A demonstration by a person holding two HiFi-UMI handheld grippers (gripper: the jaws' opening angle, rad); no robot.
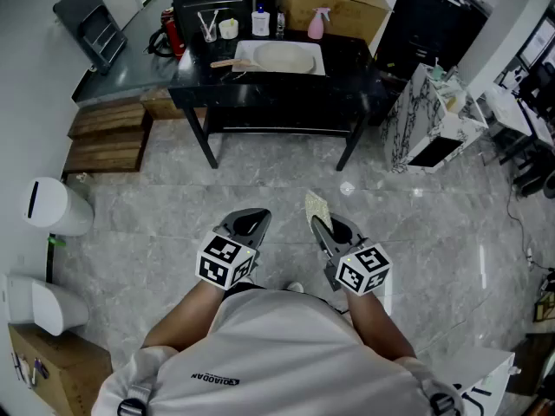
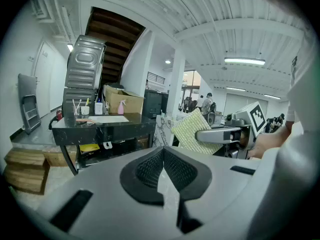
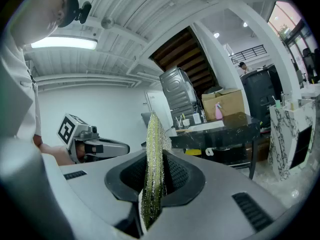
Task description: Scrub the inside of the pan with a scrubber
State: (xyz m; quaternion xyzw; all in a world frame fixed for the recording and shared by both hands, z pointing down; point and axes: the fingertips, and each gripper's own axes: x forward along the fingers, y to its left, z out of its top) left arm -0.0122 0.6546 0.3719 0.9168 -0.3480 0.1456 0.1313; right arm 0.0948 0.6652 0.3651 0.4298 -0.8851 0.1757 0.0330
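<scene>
A pale round pan [image 1: 284, 57] lies in a white tray on the black table [image 1: 260, 94] far ahead, well out of reach of both grippers. My right gripper [image 1: 319, 225] is shut on a yellow-green scrubber [image 1: 316, 204], which stands on edge between the pads [image 3: 152, 169]. In the left gripper view the same scrubber [image 2: 190, 131] sticks out of the right gripper [image 2: 225, 134]. Beside it my left gripper [image 1: 248, 224] is shut with nothing between its jaws [image 2: 162, 151]. Both are held at waist height over the floor.
The table also carries a pink spray bottle [image 1: 316, 24], a cup of utensils [image 1: 208, 26] and a white bottle [image 1: 260, 22]. Wooden steps [image 1: 108, 137] lie at its left, a marble-patterned cabinet [image 1: 425, 120] at its right, white bins [image 1: 56, 206] at far left.
</scene>
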